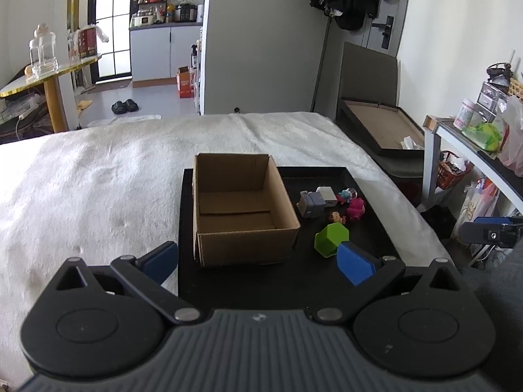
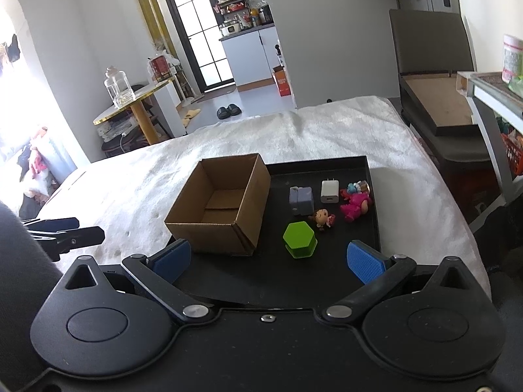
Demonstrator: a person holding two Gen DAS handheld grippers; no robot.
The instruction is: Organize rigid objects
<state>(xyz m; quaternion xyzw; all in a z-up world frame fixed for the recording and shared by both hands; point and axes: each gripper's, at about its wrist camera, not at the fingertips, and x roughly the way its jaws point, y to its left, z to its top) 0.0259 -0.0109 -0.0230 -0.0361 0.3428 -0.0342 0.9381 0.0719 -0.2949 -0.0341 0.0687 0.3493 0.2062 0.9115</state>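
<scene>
Both the left gripper point(image 1: 258, 261) and the right gripper point(image 2: 268, 259) hover with fingers spread wide and nothing between them, at the near edge of the black tray point(image 2: 372, 176). Nearest is the green hexagonal block point(image 2: 300, 240); its slanted faces could slip from a careless pinch. Beyond, the grey block point(image 2: 301, 200), white charger point(image 2: 328, 191) and small figures point(image 2: 354, 204) crowd together beside the empty cardboard box point(image 2: 222, 209), so reaching in may knock neighbours.

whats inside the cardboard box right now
Nothing shows inside the cardboard box: only its bare floor flaps. The strip of floor behind its near wall is hidden in both views. The toys, white charger and green hexagon sit outside it on the black tray.
</scene>
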